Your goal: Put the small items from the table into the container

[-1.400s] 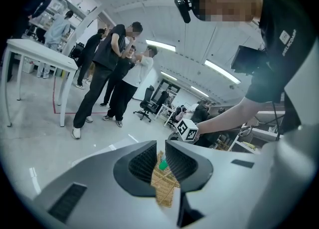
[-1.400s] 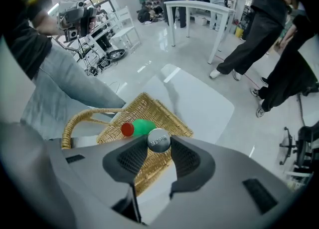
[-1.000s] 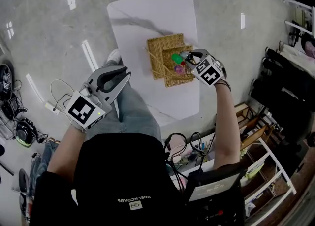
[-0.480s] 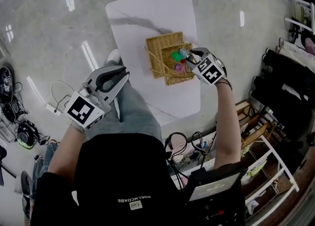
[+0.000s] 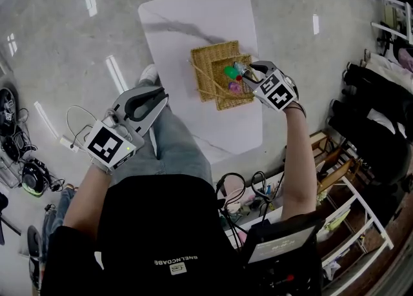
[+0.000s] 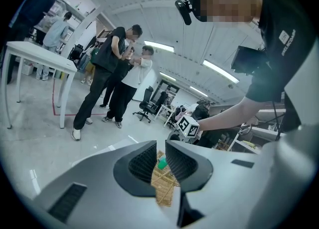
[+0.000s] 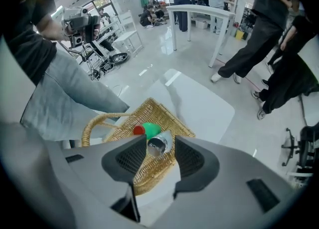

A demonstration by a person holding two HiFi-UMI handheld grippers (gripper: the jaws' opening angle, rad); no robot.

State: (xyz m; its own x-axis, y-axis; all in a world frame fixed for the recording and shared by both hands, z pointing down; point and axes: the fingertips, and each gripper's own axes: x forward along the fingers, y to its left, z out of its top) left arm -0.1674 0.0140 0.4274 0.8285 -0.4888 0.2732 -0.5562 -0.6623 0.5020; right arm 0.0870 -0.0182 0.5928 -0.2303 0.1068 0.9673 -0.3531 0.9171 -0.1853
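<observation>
A wicker basket (image 5: 203, 56) stands on the white table (image 5: 193, 17) with a green item (image 5: 230, 71) and a pink item (image 5: 235, 87) inside. My right gripper (image 5: 248, 72) points steeply down over the basket's right side. Its jaws stand wide. In the right gripper view a silver cylinder (image 7: 158, 144) lies between the jaws of that gripper (image 7: 159, 155), over the basket (image 7: 149, 104), next to the green item (image 7: 151, 129) and a red one (image 7: 138, 130); the pads do not press it. My left gripper (image 5: 161, 98) hovers off the table over the person's lap, jaws a narrow slit apart, empty.
The table's near edge lies just below the basket. Cables and gear lie on the floor (image 5: 26, 172) at the left, shelves (image 5: 342, 211) and clutter at the right. In the left gripper view several people stand by a white table (image 6: 40, 58).
The right gripper has shifted only slightly over the basket, with the silver cylinder still at its jaws. The left gripper has stayed where it was.
</observation>
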